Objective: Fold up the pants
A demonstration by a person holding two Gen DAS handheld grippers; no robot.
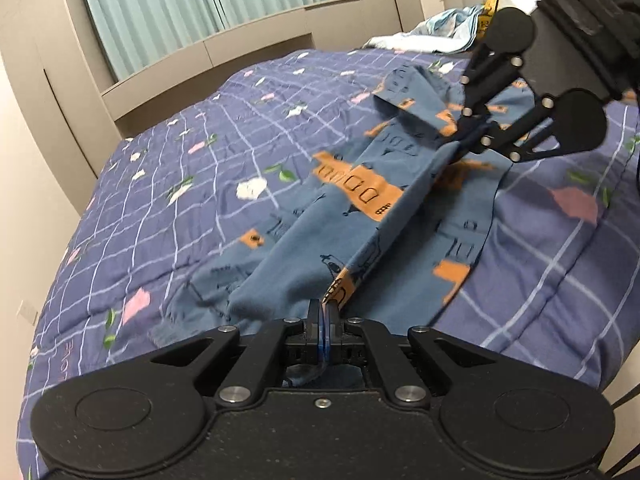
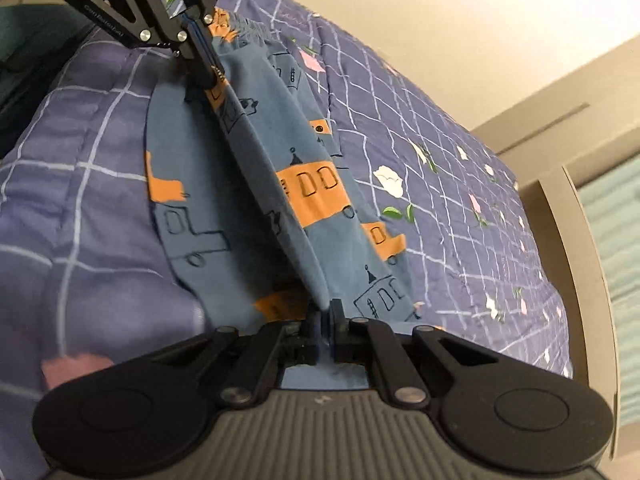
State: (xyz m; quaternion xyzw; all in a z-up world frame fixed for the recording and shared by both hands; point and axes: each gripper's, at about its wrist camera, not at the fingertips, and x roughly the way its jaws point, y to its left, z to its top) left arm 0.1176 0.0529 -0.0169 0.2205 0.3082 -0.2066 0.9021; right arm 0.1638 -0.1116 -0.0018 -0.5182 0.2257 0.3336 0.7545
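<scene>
The left wrist view sits low behind the left claw (image 1: 323, 312), looking across the bed (image 1: 160, 184) toward the curtains (image 1: 160, 8). The right wrist view sits close behind the right claw (image 2: 325, 316), facing back along the pants (image 2: 256, 168). Each view shows the other claw at its far end, with pants and bed shared.

pants (image 1: 352, 216): soft matt cloth | quilt (image 1: 168, 184): matt quilted fabric
</scene>
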